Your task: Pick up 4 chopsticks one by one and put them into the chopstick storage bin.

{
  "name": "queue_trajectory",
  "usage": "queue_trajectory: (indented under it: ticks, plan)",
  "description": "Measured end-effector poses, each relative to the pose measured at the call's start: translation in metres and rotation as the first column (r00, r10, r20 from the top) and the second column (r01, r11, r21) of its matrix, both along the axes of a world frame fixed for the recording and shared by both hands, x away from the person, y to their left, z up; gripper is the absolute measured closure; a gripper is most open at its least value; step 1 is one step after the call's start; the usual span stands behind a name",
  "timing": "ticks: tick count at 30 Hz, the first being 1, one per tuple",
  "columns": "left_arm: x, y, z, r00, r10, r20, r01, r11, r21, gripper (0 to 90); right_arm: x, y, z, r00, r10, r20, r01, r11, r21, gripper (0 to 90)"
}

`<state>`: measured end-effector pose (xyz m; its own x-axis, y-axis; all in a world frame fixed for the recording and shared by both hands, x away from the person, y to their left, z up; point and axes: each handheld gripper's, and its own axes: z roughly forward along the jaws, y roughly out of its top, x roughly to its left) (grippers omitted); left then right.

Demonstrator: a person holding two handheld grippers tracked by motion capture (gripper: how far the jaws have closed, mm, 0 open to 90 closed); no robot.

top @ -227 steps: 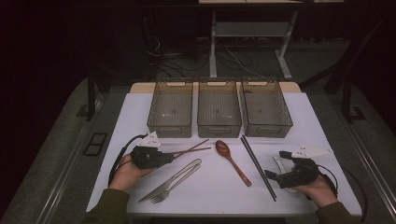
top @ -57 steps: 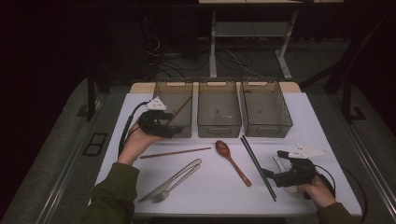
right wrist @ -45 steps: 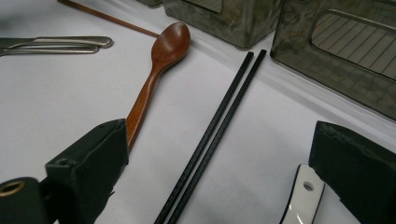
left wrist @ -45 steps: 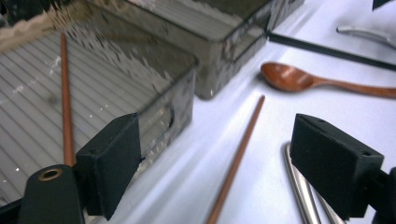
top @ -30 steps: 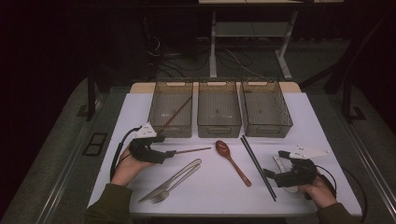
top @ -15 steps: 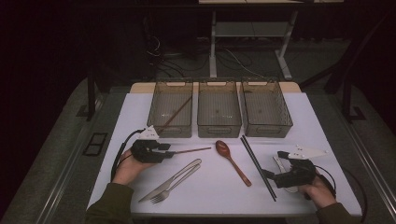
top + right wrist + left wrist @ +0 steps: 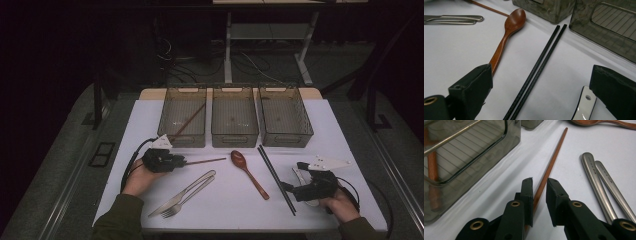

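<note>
L gripper (image 7: 172, 161): lying low on the bench (image 7: 230, 200), L side, just in front of the L bin (image 7: 183, 116); pointing right along the brown chopstick (image 7: 549, 171).
L fingers (image 7: 527, 195): have just been closing – now narrowing on the chopstick's near end; stick is sitting between them, hard against the left pad, a sliver of gap still showing at the right pad, so not yet clamping.
Chopstick: lying flat on the bench, running from the gripper toward the spoon (image 7: 247, 171); far tip stopping just short of the spoon's bowl, not touching.
2nd brown chopstick (image 7: 189, 121): leaning diagonally inside the L bin.
R gripper (image 7: 295, 190): resting on the bench at the R side, in the person's hand, aiming left toward the black chopsticks (image 7: 536, 67).
R fingers (image 7: 471, 87): standing wide apart, gripping nothing; the black pair is lying between them farther off.
White handle (image 7: 584, 106): lying by the R gripper's right finger – can't tell what utensil it is.
Spoon: wooden, lying mid-bench, bowl toward the bins.
Fork + knife (image 7: 185, 192): lying side by side, near the L forearm.
Bins: three in a row at the back; the mid and R ones are standing beside the L bin.
</note>
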<state>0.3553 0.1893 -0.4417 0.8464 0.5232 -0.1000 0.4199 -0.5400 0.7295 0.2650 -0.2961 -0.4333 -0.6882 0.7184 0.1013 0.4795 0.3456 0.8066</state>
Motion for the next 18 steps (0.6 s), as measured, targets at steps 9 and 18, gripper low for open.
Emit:
queue_trajectory:
  ticks: [9, 18]
  plan:
    - [0.0034, -0.0020, -0.0037, 0.9996, -0.024, -0.013, 0.024, 0.9995, 0.019, 74.3, 0.0001, 0.0000, -0.0002, 1.0000, -0.001, 0.000, 0.001, 1.000, -0.003, 4.7]
    - [0.0031, -0.0038, -0.0049, 0.9989, -0.042, -0.021, 0.043, 0.9981, 0.044, 77.5, 0.0001, -0.0003, 0.0000, 1.0000, -0.002, 0.000, 0.002, 1.000, -0.003, 4.7]
